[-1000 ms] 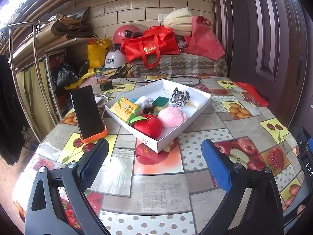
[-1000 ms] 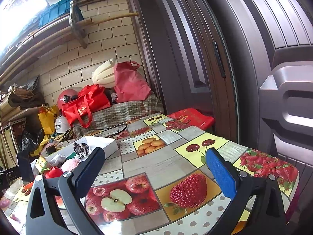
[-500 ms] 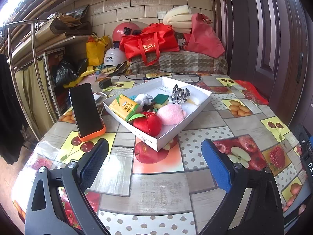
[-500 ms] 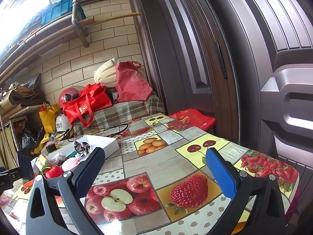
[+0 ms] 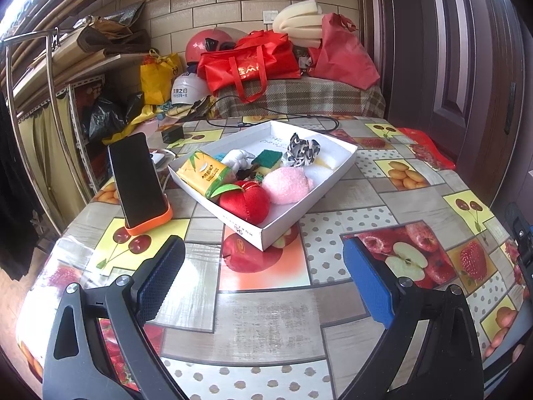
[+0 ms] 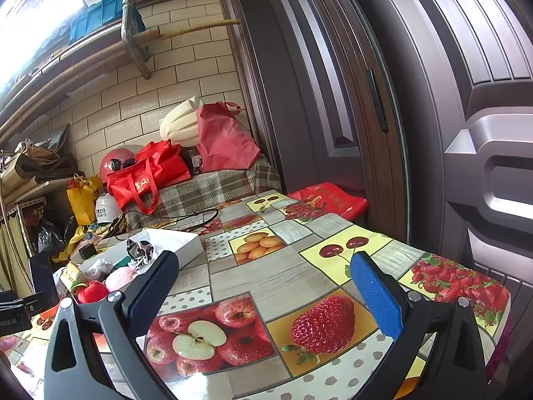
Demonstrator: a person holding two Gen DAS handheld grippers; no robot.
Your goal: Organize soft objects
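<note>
A white cardboard tray [image 5: 293, 221] sits mid-table holding several soft things: a red plush apple [image 5: 246, 201], a pink fluffy pad [image 5: 288, 183], a yellow tissue pack [image 5: 203, 173], a green-and-yellow sponge [image 5: 266, 161], a white plush toy [image 5: 238, 158] and a black-and-white scrunchie [image 5: 301, 150]. My left gripper [image 5: 263, 283] hangs open above the tablecloth in front of the tray, holding nothing. In the right wrist view the tray [image 6: 186, 245] lies far left; my right gripper [image 6: 266, 290] stands open and empty over the strawberry print.
A phone in an orange case [image 5: 138, 180] leans upright left of the tray. A black cable [image 5: 266, 120] and small charger [image 5: 172, 133] lie behind it. Red bags [image 5: 253, 60], helmets and a dark door [image 6: 416, 100] border the fruit-print table [image 5: 266, 316].
The left wrist view has drifted slightly, so the tray and phone sit a little lower and nearer. Both grippers stay open and empty.
</note>
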